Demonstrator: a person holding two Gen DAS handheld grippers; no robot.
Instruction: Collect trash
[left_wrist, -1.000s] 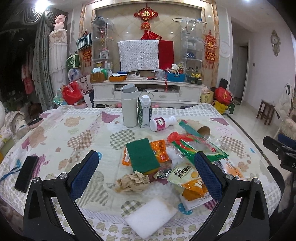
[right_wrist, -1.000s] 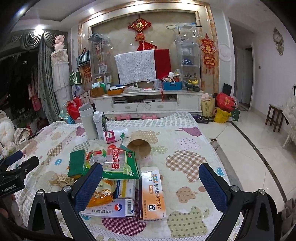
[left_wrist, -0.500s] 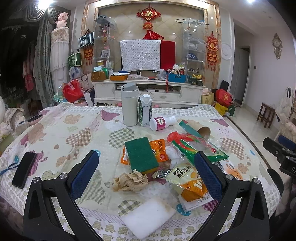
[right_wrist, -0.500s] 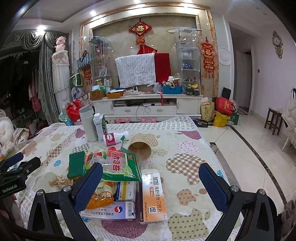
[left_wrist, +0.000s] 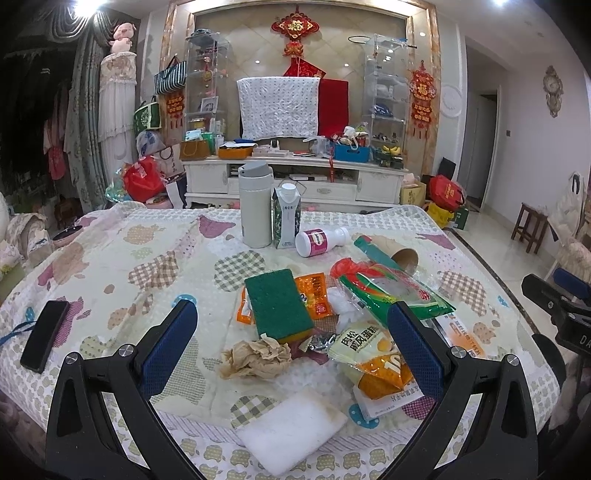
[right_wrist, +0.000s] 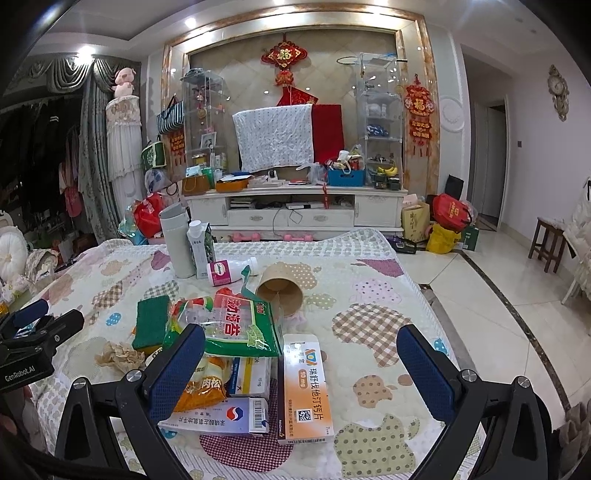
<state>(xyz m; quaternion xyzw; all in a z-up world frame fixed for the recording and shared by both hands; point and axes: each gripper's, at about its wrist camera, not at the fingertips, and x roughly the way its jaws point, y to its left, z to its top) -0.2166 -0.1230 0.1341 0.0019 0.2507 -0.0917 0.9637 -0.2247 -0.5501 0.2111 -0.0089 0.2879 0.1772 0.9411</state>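
A heap of trash lies on the quilted table: a crumpled brown paper (left_wrist: 256, 357), a green sponge (left_wrist: 277, 304), an orange wrapper (left_wrist: 317, 295), a green snack bag (left_wrist: 391, 290), a yellow snack packet (left_wrist: 373, 354), a white sponge (left_wrist: 291, 430) and a tipped paper cup (right_wrist: 279, 291). Medicine boxes (right_wrist: 304, 387) lie at the near edge in the right wrist view. My left gripper (left_wrist: 291, 347) is open and empty above the crumpled paper. My right gripper (right_wrist: 301, 369) is open and empty above the boxes.
A white thermos (left_wrist: 254, 206), a milk carton (left_wrist: 286, 216) and a tipped white bottle (left_wrist: 319, 242) stand behind the heap. A black phone (left_wrist: 44, 341) lies at the left. The table's right edge (right_wrist: 417, 280) drops to a tiled floor.
Both views have shifted slightly, as both grippers rise and tilt a little. Both grippers stay open. Nothing on the table has moved.
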